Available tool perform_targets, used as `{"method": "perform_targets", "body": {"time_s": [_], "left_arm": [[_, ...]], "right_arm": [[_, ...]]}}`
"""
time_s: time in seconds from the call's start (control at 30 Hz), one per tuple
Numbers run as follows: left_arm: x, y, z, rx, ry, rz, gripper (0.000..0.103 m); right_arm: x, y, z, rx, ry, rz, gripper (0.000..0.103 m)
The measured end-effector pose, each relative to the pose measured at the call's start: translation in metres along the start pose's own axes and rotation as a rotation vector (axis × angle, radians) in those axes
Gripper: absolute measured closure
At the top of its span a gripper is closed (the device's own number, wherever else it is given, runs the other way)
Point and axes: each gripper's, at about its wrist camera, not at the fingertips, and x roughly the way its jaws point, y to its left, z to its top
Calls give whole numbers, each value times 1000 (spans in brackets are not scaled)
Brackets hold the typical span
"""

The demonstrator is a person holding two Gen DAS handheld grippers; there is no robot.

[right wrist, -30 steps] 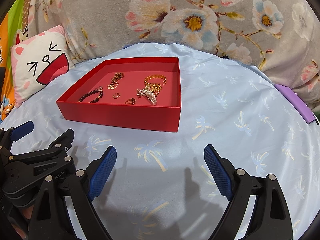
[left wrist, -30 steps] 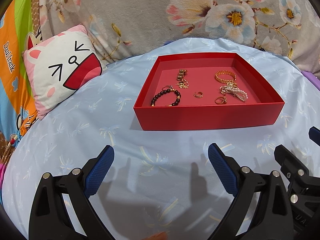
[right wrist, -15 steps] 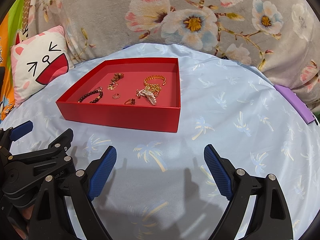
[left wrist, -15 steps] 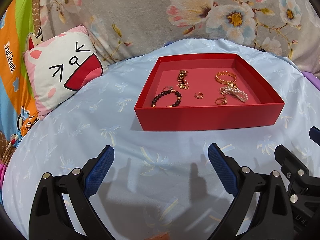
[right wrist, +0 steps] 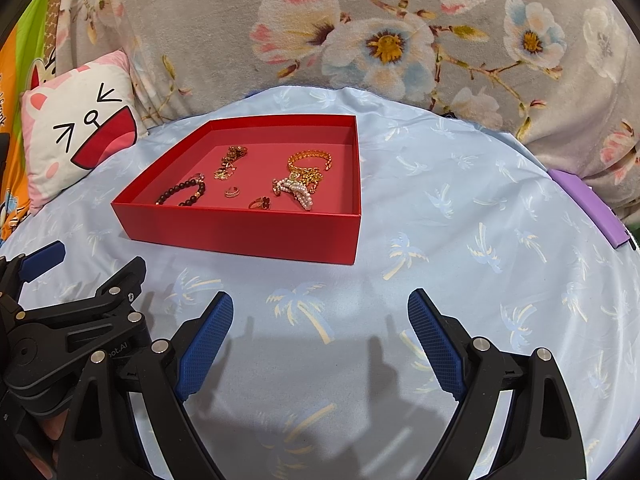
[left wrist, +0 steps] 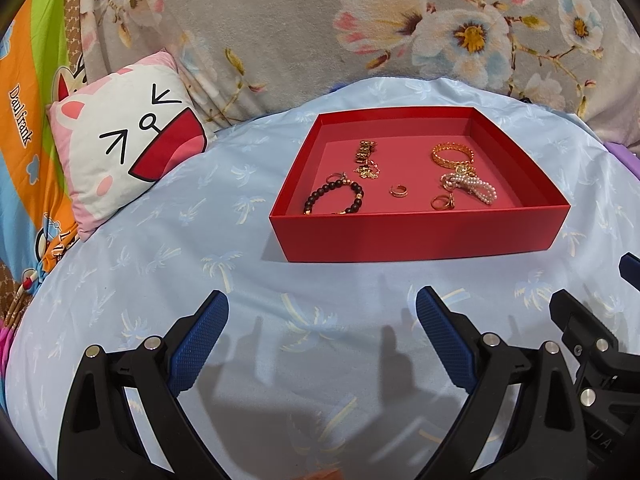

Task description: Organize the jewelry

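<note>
A shallow red box (left wrist: 416,236) (right wrist: 248,236) lies on a light blue palm-print sheet. Inside it are a dark bead bracelet (left wrist: 334,199) (right wrist: 181,195), a gold chain piece (left wrist: 366,158) (right wrist: 230,162), a gold bangle (left wrist: 452,154) (right wrist: 310,159), a pearl bracelet (left wrist: 472,187) (right wrist: 298,193) and two small gold rings (left wrist: 399,191) (left wrist: 442,202). My left gripper (left wrist: 322,338) is open and empty, well in front of the box. My right gripper (right wrist: 320,338) is open and empty, in front of the box's right corner.
A white and pink cat-face cushion (left wrist: 124,152) (right wrist: 76,136) leans at the left. A grey floral blanket (left wrist: 360,28) rises behind the box. A purple flat object (right wrist: 588,208) lies at the right edge. The other gripper shows at each view's side (left wrist: 592,352) (right wrist: 60,320).
Both views have crept very slightly; the box sits a touch lower and nearer in the left wrist view. Both grippers stay open and empty.
</note>
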Motion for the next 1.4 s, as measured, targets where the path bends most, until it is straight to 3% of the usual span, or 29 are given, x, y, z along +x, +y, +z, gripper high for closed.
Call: {"method": "perform_targets", "body": {"time_s": [1.4], "left_arm": [[-3,1,1,1,-16,12,11]], "right_arm": [[0,-1,0,-2,-2,-1,16]]}}
